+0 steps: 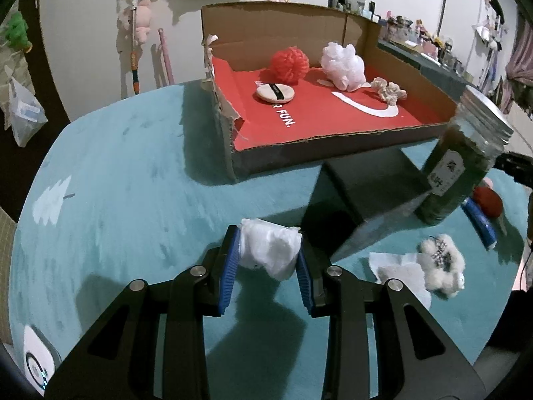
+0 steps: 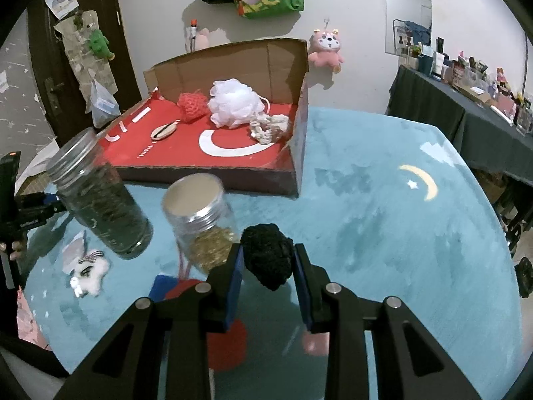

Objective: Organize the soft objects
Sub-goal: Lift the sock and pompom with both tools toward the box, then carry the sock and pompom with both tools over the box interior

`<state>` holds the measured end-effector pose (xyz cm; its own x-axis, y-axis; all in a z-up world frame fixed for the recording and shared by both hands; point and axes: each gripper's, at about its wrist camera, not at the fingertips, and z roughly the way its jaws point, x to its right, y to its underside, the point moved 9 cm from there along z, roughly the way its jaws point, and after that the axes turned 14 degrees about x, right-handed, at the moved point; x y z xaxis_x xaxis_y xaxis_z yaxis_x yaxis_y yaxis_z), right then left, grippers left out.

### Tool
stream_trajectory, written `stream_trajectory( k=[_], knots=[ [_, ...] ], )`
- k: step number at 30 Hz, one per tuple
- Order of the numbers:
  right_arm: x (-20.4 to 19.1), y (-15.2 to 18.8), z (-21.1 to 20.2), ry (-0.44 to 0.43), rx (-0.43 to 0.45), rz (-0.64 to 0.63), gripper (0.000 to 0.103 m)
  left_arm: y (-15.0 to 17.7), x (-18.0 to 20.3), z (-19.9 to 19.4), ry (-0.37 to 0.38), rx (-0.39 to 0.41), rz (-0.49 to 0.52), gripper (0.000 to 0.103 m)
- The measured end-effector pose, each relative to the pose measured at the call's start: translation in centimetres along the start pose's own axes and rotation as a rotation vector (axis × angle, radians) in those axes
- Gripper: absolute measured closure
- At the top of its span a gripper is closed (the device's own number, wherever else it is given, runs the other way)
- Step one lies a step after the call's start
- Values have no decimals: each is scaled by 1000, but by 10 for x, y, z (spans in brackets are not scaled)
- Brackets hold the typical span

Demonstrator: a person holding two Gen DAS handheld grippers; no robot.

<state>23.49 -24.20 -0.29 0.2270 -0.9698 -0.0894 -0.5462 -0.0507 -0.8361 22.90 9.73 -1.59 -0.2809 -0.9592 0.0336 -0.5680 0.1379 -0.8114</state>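
Observation:
My left gripper point(image 1: 268, 250) is shut on a white cotton wad point(image 1: 269, 250), held above the teal cloth short of the cardboard box point(image 1: 299, 156). On the box's red floor lie a red knit ball point(image 1: 289, 65), a white mesh pouf point(image 1: 343, 61), a round powder puff point(image 1: 275, 94) and a beige cord bundle point(image 1: 389, 90). My right gripper point(image 2: 268, 263) is shut on a black knit ball point(image 2: 268, 256), also over the cloth, in front of the box point(image 2: 213, 180). A white fluffy toy point(image 1: 443, 263) lies on the cloth at the right of the left wrist view.
A jar of dark green leaves point(image 1: 463, 163) stands near the box's front right corner, and a jar of golden bits point(image 2: 203, 220) stands close before my right gripper. A blue item point(image 1: 479, 223), a red item point(image 1: 488, 200) and a white paper point(image 1: 393, 266) lie nearby. A dark table point(image 2: 466, 123) stands at the right.

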Motion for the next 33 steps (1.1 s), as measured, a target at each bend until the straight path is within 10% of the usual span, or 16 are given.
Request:
stream_trajectory(
  k=[33],
  knots=[
    [-1,-46,31,-170,-39,-5,71,-55,-2,21,155,12,66,73]
  ],
)
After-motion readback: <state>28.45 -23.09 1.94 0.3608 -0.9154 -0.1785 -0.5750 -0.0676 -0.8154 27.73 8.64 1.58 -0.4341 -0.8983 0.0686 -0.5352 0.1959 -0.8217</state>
